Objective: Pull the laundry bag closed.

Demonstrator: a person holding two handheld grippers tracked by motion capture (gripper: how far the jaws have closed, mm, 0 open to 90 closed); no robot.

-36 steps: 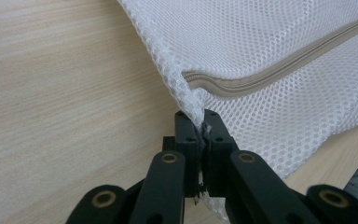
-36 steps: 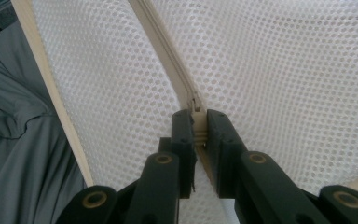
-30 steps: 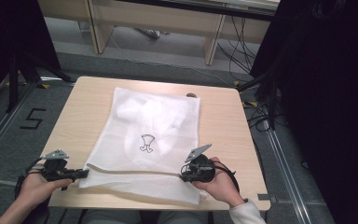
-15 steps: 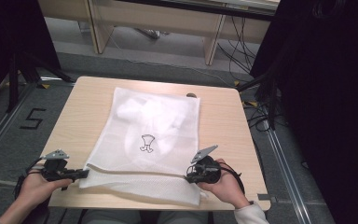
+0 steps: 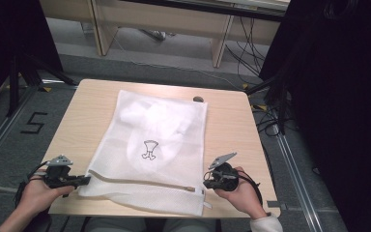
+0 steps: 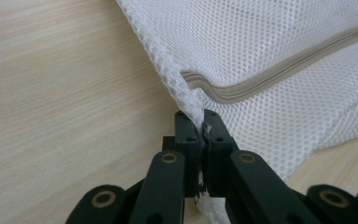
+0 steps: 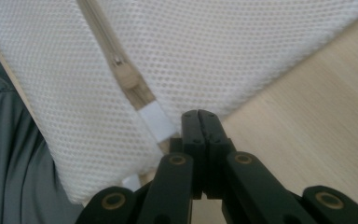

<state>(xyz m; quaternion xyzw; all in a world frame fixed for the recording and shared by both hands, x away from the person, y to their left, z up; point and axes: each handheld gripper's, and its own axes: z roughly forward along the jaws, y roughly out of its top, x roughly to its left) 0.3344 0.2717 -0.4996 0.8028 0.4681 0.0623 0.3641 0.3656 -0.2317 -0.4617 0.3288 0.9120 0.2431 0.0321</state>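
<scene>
White mesh zippered laundry bag (image 5: 149, 150): left gripper (image 6: 200, 122) clamps its near-left corner; right gripper (image 7: 200, 116) jaws just closed together, empty, beside its near-right edge.

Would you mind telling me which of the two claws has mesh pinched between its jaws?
The left claw: the mesh laundry bag's edge is clamped in it. The right claw is shut on nothing.

White mesh bag (image 5: 149, 150), beige zip (image 6: 279, 74), pale wooden table (image 5: 77, 121).
</scene>
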